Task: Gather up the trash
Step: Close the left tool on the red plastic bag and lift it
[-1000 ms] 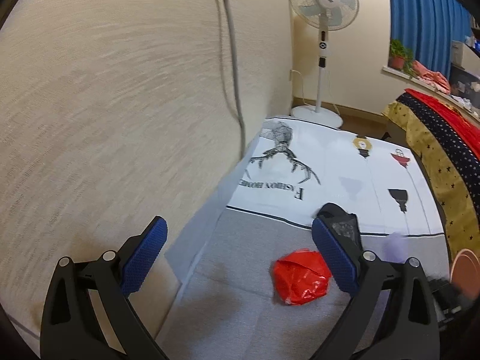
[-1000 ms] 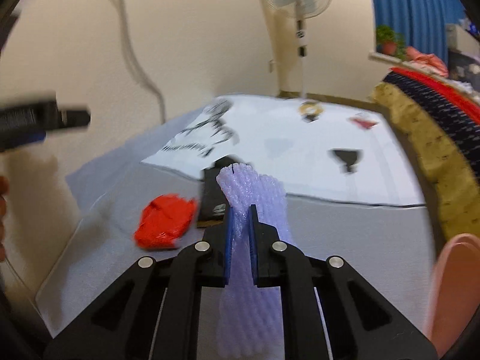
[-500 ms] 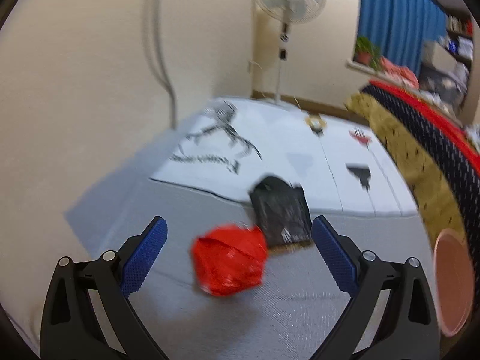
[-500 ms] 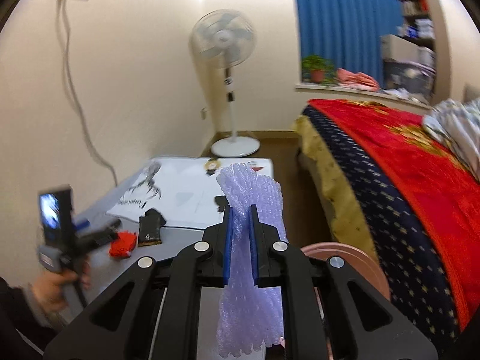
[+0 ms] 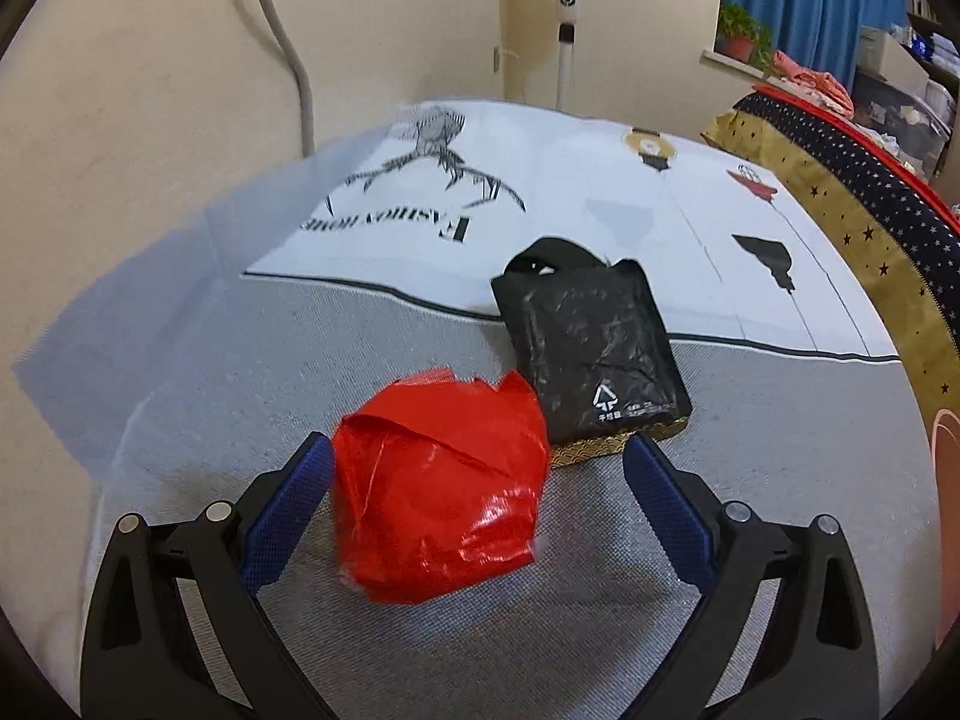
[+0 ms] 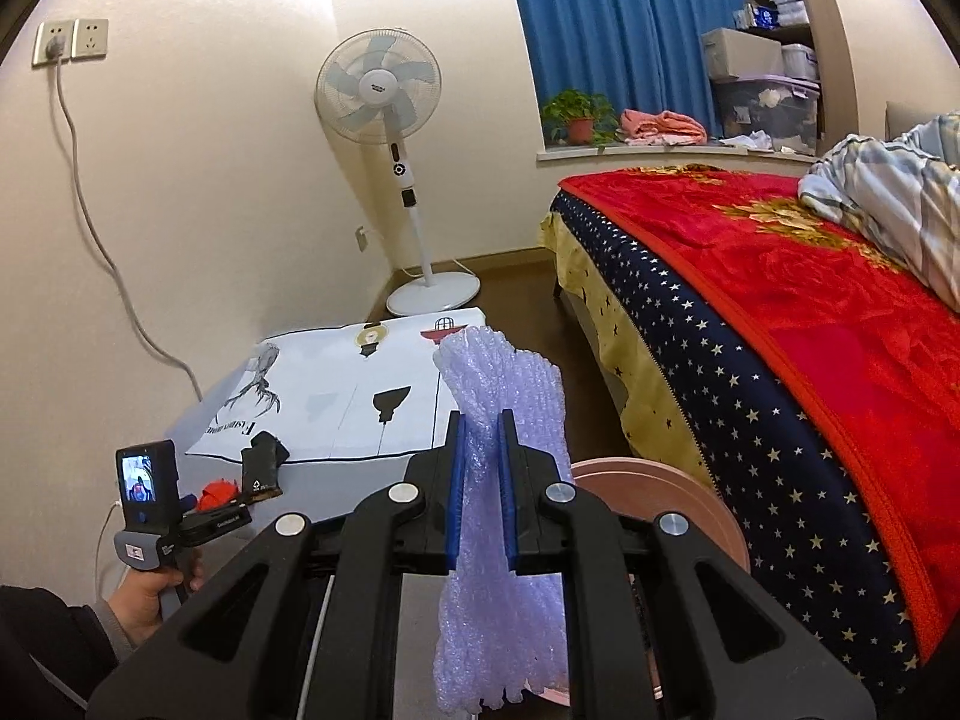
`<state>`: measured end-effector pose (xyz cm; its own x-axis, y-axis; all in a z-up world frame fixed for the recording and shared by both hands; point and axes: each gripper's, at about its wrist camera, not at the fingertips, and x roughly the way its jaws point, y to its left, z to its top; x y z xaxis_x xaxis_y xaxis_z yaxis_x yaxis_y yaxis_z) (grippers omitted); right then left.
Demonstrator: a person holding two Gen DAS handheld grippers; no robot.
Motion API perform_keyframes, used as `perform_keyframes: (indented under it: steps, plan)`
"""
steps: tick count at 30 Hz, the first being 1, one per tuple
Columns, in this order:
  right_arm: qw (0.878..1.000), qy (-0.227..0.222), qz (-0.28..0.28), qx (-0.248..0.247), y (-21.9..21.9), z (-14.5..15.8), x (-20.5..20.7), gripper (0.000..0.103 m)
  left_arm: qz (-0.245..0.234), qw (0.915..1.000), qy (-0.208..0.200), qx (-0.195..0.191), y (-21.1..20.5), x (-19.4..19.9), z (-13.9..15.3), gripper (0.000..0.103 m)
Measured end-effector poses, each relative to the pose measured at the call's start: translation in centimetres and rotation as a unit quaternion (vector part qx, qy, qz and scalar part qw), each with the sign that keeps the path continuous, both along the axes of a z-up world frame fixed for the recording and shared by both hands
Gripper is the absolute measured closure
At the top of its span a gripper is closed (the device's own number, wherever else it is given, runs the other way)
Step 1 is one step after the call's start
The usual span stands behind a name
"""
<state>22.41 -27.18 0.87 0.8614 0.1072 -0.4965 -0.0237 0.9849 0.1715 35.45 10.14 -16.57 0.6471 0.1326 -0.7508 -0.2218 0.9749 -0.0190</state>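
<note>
On the grey mat (image 5: pixel 252 372) lie one red bag (image 5: pixel 441 489) between the spread-wide left gripper (image 5: pixel 474 492), and one black bag (image 5: pixel 591 348); the right gripper (image 6: pixel 480 474) clamps one foam net (image 6: pixel 501 540).

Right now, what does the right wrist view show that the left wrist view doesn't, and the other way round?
Only the right wrist view: the right tool shut on a foam net, a wall socket, the bed's top and the hand holding the left tool. Only the left wrist view: the left tool open around the red bag. Both: red bag, black bag, printed sheet, fan, pink bin.
</note>
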Motion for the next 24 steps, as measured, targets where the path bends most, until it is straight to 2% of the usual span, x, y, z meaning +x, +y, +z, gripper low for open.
perform_keyframes:
  steps: [2, 4, 5, 10, 13, 14, 15, 16, 21, 24]
  plan:
    - [1.0, 0.002, 0.001, -0.004, 0.2, -0.2, 0.1, 0.092, 0.003, 1.0, 0.001, -0.005, 0.2, 0.0, -0.1, 0.018]
    - [1.0, 0.005, 0.003, -0.006, 0.4, -0.3, 0.1, 0.092, 0.006, 0.9999, -0.004, -0.007, 0.3, -0.1, -0.1, 0.032]
    - [1.0, 0.007, 0.004, -0.007, 0.5, -0.4, 0.1, 0.092, 0.005, 0.9999, -0.01, -0.01, 0.4, -0.3, 0.0, 0.036]
    - [1.0, 0.005, 0.008, -0.02, 0.9, -0.4, 0.1, 0.092, -0.005, 0.9999, -0.013, 0.009, 0.3, -0.9, 0.6, 0.041]
    - [1.0, 0.004, 0.013, -0.018, 0.9, -0.4, 0.0, 0.092, -0.003, 0.9997, -0.023, 0.003, 0.9, -1.8, 2.0, 0.042]
    - [1.0, 0.004, 0.016, -0.014, 0.9, -0.4, -0.1, 0.092, -0.001, 0.9996, -0.028, 0.004, 1.0, -2.0, 2.4, 0.046]
    - [1.0, 0.003, 0.02, -0.01, 0.9, -0.2, -0.2, 0.092, -0.004, 0.9993, -0.036, 0.004, 1.1, -2.5, 3.2, 0.057]
    - [1.0, 0.0, 0.025, -0.007, 1.0, -0.1, -0.3, 0.092, -0.006, 0.9994, -0.035, 0.0, 1.1, -2.8, 4.0, 0.062]
    - [0.999, -0.022, 0.047, -0.005, 1.5, 0.8, -1.3, 0.092, -0.023, 0.9971, -0.066, -0.031, 0.7, -5.6, 7.6, 0.066]
    - [0.998, -0.024, 0.055, 0.0, 1.6, 1.0, -1.9, 0.092, -0.037, 0.9957, -0.08, -0.025, -0.4, -7.6, 9.3, 0.068]
